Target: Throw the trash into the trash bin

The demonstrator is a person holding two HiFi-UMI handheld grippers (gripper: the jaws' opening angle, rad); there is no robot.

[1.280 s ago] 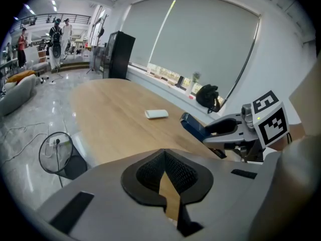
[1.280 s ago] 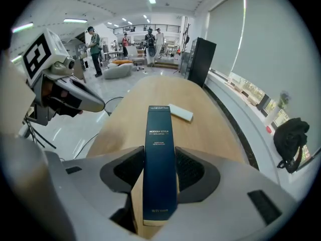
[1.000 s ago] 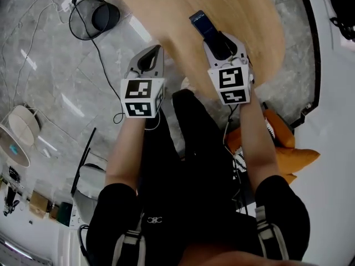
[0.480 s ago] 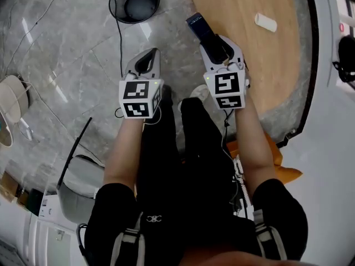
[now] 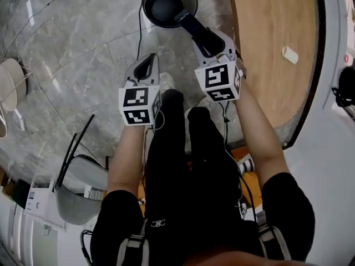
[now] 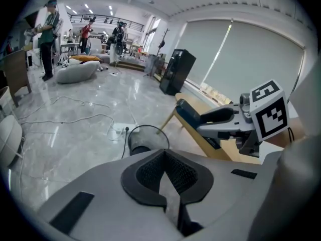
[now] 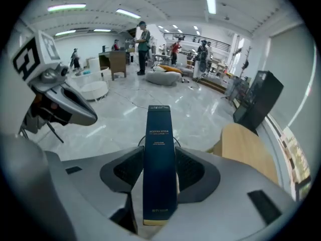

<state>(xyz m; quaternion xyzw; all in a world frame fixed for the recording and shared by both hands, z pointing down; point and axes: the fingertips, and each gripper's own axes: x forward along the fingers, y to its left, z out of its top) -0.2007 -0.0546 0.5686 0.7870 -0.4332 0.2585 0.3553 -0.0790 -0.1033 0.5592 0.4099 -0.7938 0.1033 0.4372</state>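
Black clothing on the person (image 5: pixel 188 165) fills the lower ctr of the head view, w/ both forearms reaching up-frame to the marker cubes. Left tool (image 5: pixel 150 57) (image 6: pixel 165 173) sits left of ctr: jaws clenched together, nothing btwn them. Right tool (image 5: pixel 213 40) (image 7: pixel 160 172) is just beside it at upper ctr, grasping a dark blue box (image 5: pixel 191 22) (image 7: pixel 159 154) by its lower end; pads press on both long sides and the box sticks out well past the tips, along the tool's line. Grey marble floor (image 5: pixel 72 54) lies under both tools, w/ a black cable (image 5: pixel 139 26) running down from the top edge. Past the tips, at top ctr, stands the trash bin (image 5: pixel 166 7) (image 6: pixel 146 139), round wire rim w/ dark liner; in the head view the box's far end overlaps the bin's right rim, while the left gripper view shows it up and to the right of the bin. Wooden surface (image 5: pixel 266 49) (image 7: pixel 246 144) takes the upper right, w/ a small white item (image 5: pixel 290 54) lying on it, well apart from the tools. Far back in both gripper views: people standing in an open hall.
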